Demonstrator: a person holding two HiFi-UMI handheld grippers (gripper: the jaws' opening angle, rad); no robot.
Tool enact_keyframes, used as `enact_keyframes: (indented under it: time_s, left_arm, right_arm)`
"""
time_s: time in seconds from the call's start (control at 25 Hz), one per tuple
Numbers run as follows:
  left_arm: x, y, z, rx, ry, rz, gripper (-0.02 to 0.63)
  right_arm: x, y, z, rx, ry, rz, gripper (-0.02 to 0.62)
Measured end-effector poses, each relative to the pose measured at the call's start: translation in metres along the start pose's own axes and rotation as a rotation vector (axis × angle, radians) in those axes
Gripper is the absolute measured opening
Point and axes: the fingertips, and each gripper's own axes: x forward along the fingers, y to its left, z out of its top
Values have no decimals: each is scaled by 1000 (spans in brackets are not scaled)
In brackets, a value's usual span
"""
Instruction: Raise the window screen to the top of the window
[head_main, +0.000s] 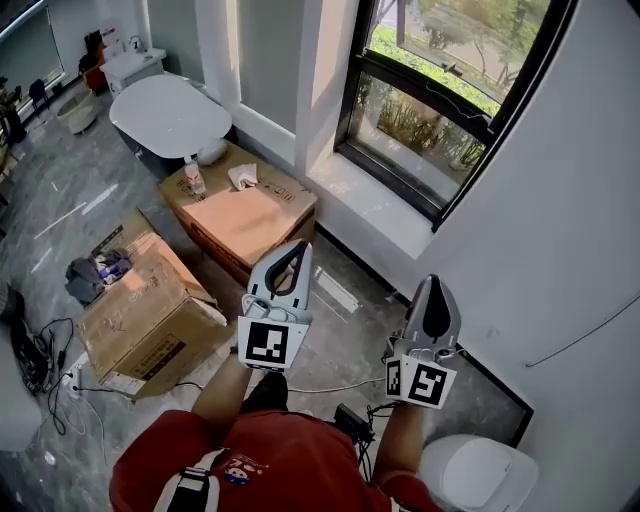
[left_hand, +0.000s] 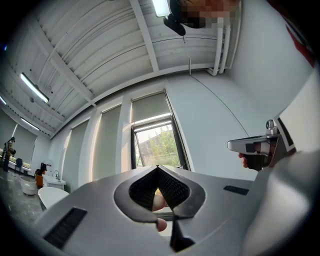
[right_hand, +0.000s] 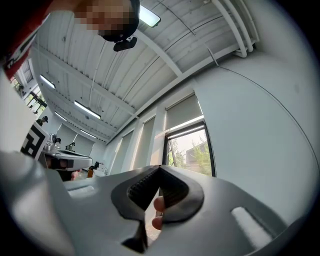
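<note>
Jaws pressed together on both the left gripper (head_main: 301, 246) and the right gripper (head_main: 433, 282), nothing clamped. Well ahead of them and apart: the window (head_main: 455, 75), with what looks like the window screen (head_main: 415, 137) down in its lower part. Not yet touched — reaching, gripping and raising to the top all left to do.

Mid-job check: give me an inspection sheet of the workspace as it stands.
Surface: grey marble floor.
Job's things: window, black frame; grey screen covers only its upper part.
Clutter: cardboard box with a bottle on it; second box beside it.
Grippers: left gripper and right gripper both shut, empty, short of the window.
Cables: tangle on the floor; thin wire on the wall.
Surroundings: bathtub, toilet.
</note>
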Motion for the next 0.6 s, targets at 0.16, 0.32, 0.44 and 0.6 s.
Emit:
enact_keyframes:
  time_s: [0.16, 0.32, 0.44, 0.6]
  left_arm:
    - [30, 31, -14, -21, -3, 9, 5]
    - [59, 66, -23, -32, -7, 9, 5]
    - [77, 88, -27, -37, -15, 8, 5]
    - [98, 115, -27, -52, -23, 6, 5]
  right_arm:
    - [43, 9, -19, -6, 5, 0, 9]
    - [86, 23, -30, -14, 7, -9, 9]
    - [110, 30, -35, -12, 5, -19, 9]
    - [142, 40, -41, -10, 3, -22, 9]
